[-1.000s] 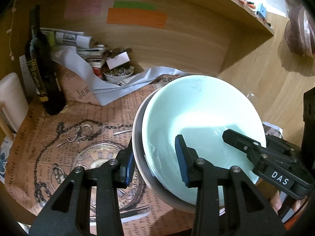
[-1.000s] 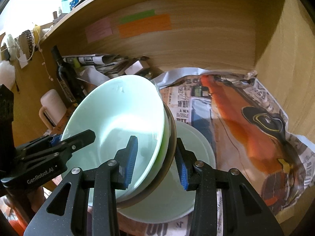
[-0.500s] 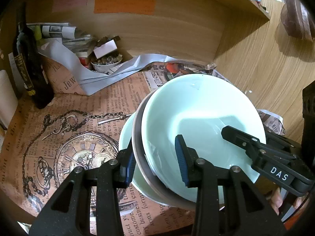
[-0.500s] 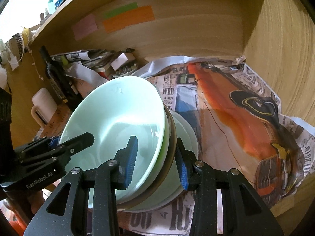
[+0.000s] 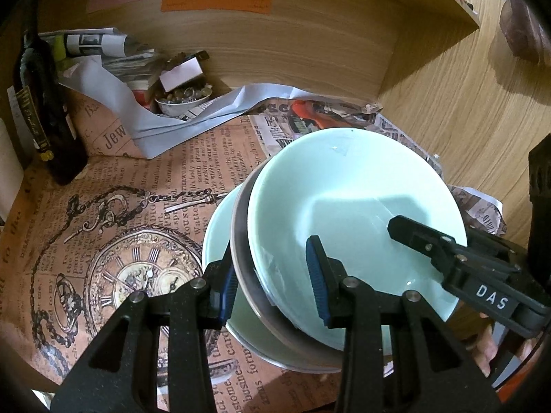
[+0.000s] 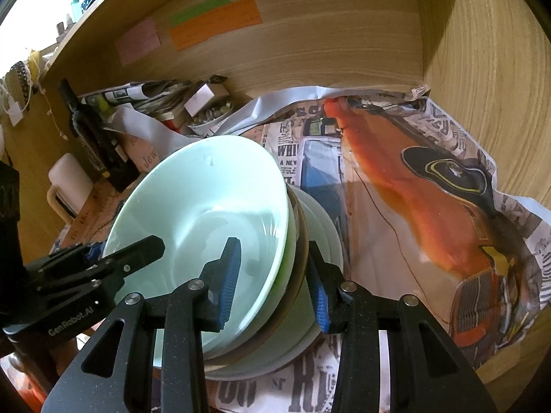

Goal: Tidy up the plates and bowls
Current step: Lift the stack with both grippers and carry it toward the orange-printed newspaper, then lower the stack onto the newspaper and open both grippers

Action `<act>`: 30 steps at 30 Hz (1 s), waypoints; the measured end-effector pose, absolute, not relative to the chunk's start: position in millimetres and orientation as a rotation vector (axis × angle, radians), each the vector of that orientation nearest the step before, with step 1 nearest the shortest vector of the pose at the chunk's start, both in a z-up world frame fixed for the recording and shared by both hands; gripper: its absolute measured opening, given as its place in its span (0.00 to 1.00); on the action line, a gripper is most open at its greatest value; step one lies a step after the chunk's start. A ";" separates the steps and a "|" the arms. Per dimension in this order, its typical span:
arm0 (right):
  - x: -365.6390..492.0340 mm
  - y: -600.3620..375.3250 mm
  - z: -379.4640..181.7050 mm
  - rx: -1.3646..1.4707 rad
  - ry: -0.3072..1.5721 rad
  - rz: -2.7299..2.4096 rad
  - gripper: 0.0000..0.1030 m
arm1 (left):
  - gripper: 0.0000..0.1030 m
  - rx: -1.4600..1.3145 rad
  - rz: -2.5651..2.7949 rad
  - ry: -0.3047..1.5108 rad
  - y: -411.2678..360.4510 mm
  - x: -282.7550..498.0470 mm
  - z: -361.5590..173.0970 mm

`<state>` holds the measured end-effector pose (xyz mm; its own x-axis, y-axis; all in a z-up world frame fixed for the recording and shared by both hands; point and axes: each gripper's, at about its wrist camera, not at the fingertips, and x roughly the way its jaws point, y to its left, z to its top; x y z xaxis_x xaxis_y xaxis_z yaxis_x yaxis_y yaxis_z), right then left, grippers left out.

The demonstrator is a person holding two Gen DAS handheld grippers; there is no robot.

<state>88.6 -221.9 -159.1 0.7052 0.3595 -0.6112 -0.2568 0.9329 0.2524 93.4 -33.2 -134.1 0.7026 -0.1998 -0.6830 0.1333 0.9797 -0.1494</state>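
Observation:
A pale green bowl (image 5: 354, 213) sits nested in a grey-brown bowl (image 5: 241, 241), above a pale green plate (image 5: 215, 241) on the newspaper-lined shelf. My left gripper (image 5: 272, 275) is shut on the left rims of the nested bowls. My right gripper (image 6: 275, 285) is shut on their right rims, one finger inside the green bowl (image 6: 206, 213), one outside over the plate (image 6: 327, 241). The brown bowl (image 6: 303, 244) shows as a thin edge. Each gripper shows in the other's view, at the lower right (image 5: 461, 261) and lower left (image 6: 93, 265).
A dark wine bottle (image 5: 41, 117) stands at the back left with rolled newspapers (image 5: 103, 48) and a small bowl of trinkets (image 5: 182, 98). The wooden back wall (image 5: 310, 44) and right wall (image 6: 499, 69) enclose the shelf. A white mug (image 6: 65, 186) stands at the left.
Both grippers have carried the nested bowls forward into the shelf and down, so the pale green plate now shows beneath them.

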 end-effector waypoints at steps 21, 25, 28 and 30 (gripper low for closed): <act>87.9 -214.3 -155.6 0.131 0.681 0.387 0.58 | 0.51 -0.058 -0.146 0.703 -24.4 84.8 -132.0; 85.3 -213.9 -152.1 0.124 0.664 0.389 0.58 | 0.57 -0.052 -0.124 0.669 -19.0 78.7 -126.0; 82.5 -215.2 -150.5 0.124 0.651 0.386 0.59 | 0.63 -0.032 -0.107 0.631 -16.9 72.3 -119.1; 79.6 -216.8 -147.9 0.125 0.639 0.386 0.59 | 0.67 -0.020 -0.101 0.595 -16.0 67.1 -111.9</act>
